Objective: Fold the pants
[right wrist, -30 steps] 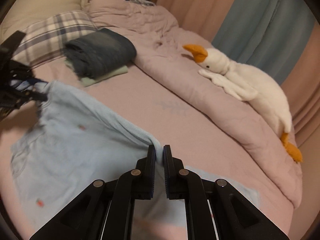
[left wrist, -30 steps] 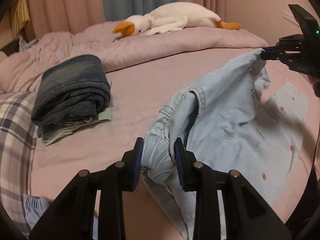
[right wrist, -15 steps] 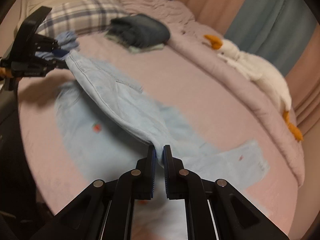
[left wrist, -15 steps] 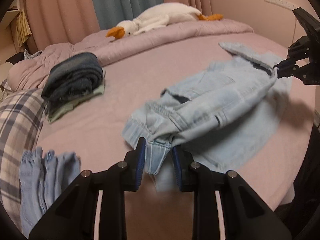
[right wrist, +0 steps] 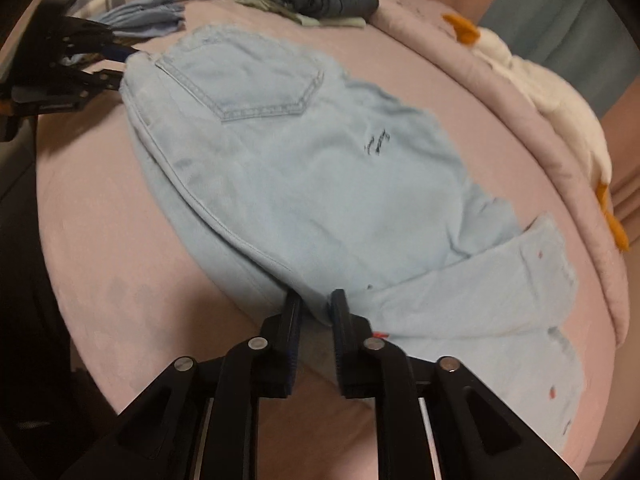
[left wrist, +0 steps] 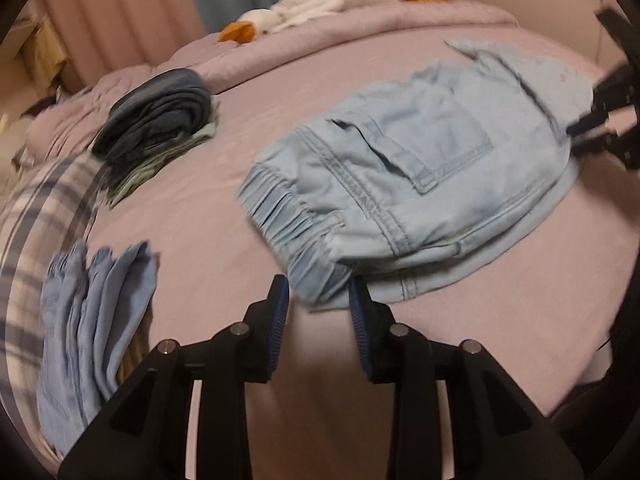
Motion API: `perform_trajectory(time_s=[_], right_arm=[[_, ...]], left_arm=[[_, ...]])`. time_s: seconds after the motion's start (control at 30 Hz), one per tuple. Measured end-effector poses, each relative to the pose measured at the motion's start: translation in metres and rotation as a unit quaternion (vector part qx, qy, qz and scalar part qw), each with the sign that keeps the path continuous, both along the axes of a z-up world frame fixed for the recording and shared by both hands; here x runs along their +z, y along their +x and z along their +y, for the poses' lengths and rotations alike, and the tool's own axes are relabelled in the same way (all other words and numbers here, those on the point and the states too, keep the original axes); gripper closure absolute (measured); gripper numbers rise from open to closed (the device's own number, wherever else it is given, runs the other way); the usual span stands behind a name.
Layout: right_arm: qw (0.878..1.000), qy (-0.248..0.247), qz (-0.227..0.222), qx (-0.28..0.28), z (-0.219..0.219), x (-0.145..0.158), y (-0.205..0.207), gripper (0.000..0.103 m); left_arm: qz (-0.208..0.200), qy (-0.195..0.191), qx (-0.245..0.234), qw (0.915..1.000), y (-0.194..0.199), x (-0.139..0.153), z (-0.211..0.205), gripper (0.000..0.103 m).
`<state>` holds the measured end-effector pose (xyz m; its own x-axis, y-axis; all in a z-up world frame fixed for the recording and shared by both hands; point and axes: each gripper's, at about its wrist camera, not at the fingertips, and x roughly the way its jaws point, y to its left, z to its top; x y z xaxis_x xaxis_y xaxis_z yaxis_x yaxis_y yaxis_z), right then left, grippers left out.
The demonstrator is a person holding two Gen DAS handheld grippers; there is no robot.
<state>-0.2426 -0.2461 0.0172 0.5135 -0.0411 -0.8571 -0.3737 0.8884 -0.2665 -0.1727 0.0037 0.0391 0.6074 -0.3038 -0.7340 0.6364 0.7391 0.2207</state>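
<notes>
My left gripper [left wrist: 318,294] sits low over the bed [left wrist: 200,216], fingers spread, with the gathered waistband corner of the pants [left wrist: 400,184] lying loose between them, let go rather than pinched. My right gripper [right wrist: 314,304] is at the far end, fingers parted a little around the folded edge near the legs; fabric sits in the gap, but I cannot tell whether it still has any bite. The pants lie flat on the pink sheet, folded lengthwise with one back pocket [right wrist: 244,84] facing up, the waistband toward my left, the legs toward my right, and one cuff end [right wrist: 516,280] doubled back on itself. Light denim, soft and limp: I judge it will drape and sag between two holds, not keep a crease by itself, and thin layers may slip apart if pinched shallow. Best holds look like the thick elastic waistband [left wrist: 288,220] and the stitched side seam, taking all layers deep between the fingers. Further out: a stack of folded dark clothes [left wrist: 160,116], a small blue garment [left wrist: 92,312] near the plaid pillow [left wrist: 28,216], and a goose toy [left wrist: 320,4] along the back.
</notes>
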Motion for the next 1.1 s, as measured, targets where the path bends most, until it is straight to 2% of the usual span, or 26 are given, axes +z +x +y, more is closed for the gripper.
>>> perform_trajectory(time_s=[0.07,0.13,0.2,0.3,0.4,0.47,0.5,0.57,0.63,0.7,0.8,0.9,1.03,1.1], right_arm=[[0.998,0.061,0.003,-0.004,-0.01,0.017,-0.005,0.079],[0.992,0.128,-0.013,-0.016,-0.023,0.032,-0.01,0.06],[0.982,0.18,-0.039,-0.04,-0.035,0.04,-0.007,0.057],[0.978,0.181,-0.026,-0.095,-0.042,0.022,0.011,0.057],[0.982,0.157,0.025,-0.1,-0.034,-0.013,0.02,0.057],[0.984,0.156,0.009,-0.09,-0.033,-0.01,0.017,0.057],[0.981,0.168,0.015,-0.092,-0.037,-0.006,0.016,0.057],[0.968,0.229,0.021,-0.103,-0.058,0.005,0.016,0.057],[0.956,0.266,0.001,-0.126,-0.087,0.019,0.015,0.057],[0.94,0.287,-0.029,-0.18,-0.131,0.037,0.021,0.057],[0.923,0.27,-0.051,-0.271,-0.18,0.046,0.036,0.056],[0.902,0.265,-0.048,-0.337,-0.224,0.047,0.079,0.055],[0.896,0.259,-0.024,-0.361,-0.244,0.037,0.135,0.055],[0.891,0.249,-0.002,-0.379,-0.251,0.029,0.157,0.055]], left_arm=[[0.007,-0.034,0.015,0.9993,-0.003,0.013,0.008,0.068],[0.014,-0.086,0.015,0.9961,-0.007,0.027,0.007,0.059],[0.024,-0.126,0.007,0.9917,-0.009,0.035,-0.008,0.055],[0.041,-0.155,-0.019,0.9869,-0.01,0.035,-0.046,0.054],[0.06,-0.146,-0.04,0.9867,-0.013,0.02,-0.09,0.054],[0.074,-0.102,-0.048,0.9908,-0.014,0.0,-0.116,0.054],[0.077,-0.078,-0.051,0.9927,-0.015,-0.008,-0.123,0.054],[0.062,-0.045,-0.061,0.9952,-0.02,-0.019,-0.133,0.054],[0.069,-0.051,-0.063,0.9943,-0.016,-0.015,-0.132,0.054],[0.091,-0.066,-0.054,0.9922,-0.008,-0.009,-0.131,0.054],[0.103,-0.099,-0.067,0.9875,-0.006,0.003,-0.141,0.054],[0.125,-0.129,-0.099,0.9787,-0.009,0.008,-0.167,0.054],[0.154,-0.144,-0.14,0.9674,-0.013,0.007,-0.213,0.054],[0.158,-0.14,-0.158,0.9646,-0.015,0.005,-0.233,0.056]])
